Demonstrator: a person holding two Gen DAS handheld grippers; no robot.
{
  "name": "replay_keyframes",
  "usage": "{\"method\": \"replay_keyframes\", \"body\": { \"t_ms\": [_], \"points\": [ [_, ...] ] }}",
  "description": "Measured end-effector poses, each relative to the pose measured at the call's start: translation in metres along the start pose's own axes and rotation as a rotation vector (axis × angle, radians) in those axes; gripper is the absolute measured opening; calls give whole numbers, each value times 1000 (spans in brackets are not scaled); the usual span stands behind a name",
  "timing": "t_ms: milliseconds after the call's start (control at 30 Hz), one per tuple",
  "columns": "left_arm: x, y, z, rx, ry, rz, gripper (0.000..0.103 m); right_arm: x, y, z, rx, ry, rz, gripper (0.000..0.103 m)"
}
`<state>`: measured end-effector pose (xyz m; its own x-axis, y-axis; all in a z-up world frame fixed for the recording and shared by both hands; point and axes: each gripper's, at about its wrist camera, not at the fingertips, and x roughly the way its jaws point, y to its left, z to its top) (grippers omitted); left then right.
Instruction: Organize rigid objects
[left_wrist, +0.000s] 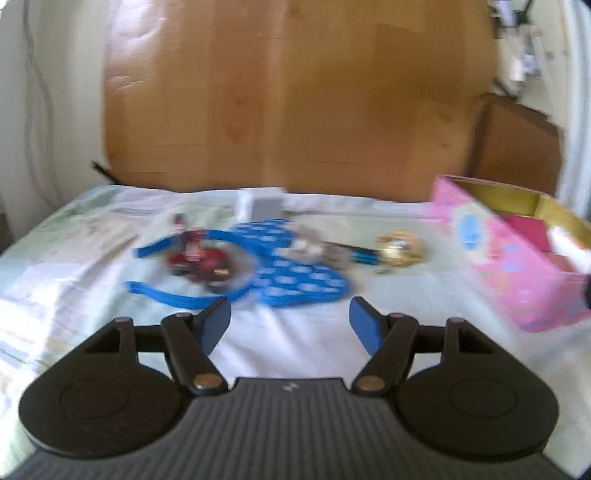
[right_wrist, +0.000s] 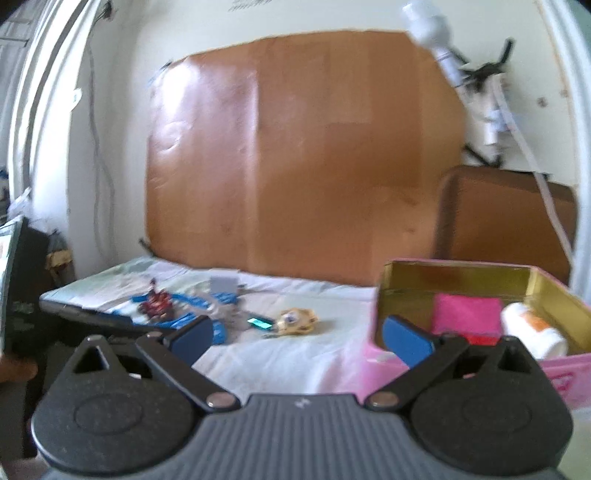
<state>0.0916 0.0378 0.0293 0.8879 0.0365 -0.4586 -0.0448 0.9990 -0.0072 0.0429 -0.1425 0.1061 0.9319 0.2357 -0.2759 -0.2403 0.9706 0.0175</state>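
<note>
Pink box, right claw open, level

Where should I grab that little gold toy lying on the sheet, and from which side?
Grip the gold toy across its rounded body, coming from above. It lies low on the sheet, with bare cloth on its near side, so fingers can straddle it. Probably avoid its left end, where a blue stick-like thing lies close. Blur hides finer detail.

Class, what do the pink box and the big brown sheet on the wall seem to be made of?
Pink box: probably tin or foil-lined card, since its inside walls look shiny gold.
Brown sheet: probably cardboard or wood-look film, with glossy patches and straight seams; blur leaves both uncertain.
</note>
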Motion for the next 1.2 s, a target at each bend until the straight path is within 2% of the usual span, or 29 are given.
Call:
{"method": "replay_keyframes", "body": {
  "t_ms": [33,100,133,200,267,433,633,667,700,733,833,900,1067,1200],
  "points": [
    [4,6,0,-8,2,22,73,6,4,1,-8,16,23,93],
    [13,22,-1,-45,8,50,73,18,12,4,-30,41,53,82],
    [16,29,-1,-68,9,56,73,25,16,6,-43,55,68,78],
    [21,39,-4,-106,10,61,73,44,26,12,-71,82,91,63],
    [26,46,-5,-146,30,46,72,68,37,19,-91,103,114,56],
    [22,48,-6,-166,-14,36,72,123,71,31,-195,130,149,49],
    [24,45,-6,-144,-28,29,72,177,106,31,-327,167,139,49],
    [25,44,-5,-142,-26,29,72,183,110,30,-342,174,136,44],
    [25,45,-6,-143,-28,26,72,188,110,30,-351,183,131,33],
    [24,45,-6,-144,-30,24,72,193,111,30,-347,189,131,25],
    [25,45,-6,-146,-29,21,72,190,104,35,-301,171,119,21],
    [25,45,-6,-148,-28,21,72,183,97,39,-264,144,110,14],
    [25,45,-7,-148,-27,22,72,143,62,56,-80,80,137,11],
    [25,45,-7,-146,-27,20,73,109,28,60,117,117,240,11]
  ]
}}
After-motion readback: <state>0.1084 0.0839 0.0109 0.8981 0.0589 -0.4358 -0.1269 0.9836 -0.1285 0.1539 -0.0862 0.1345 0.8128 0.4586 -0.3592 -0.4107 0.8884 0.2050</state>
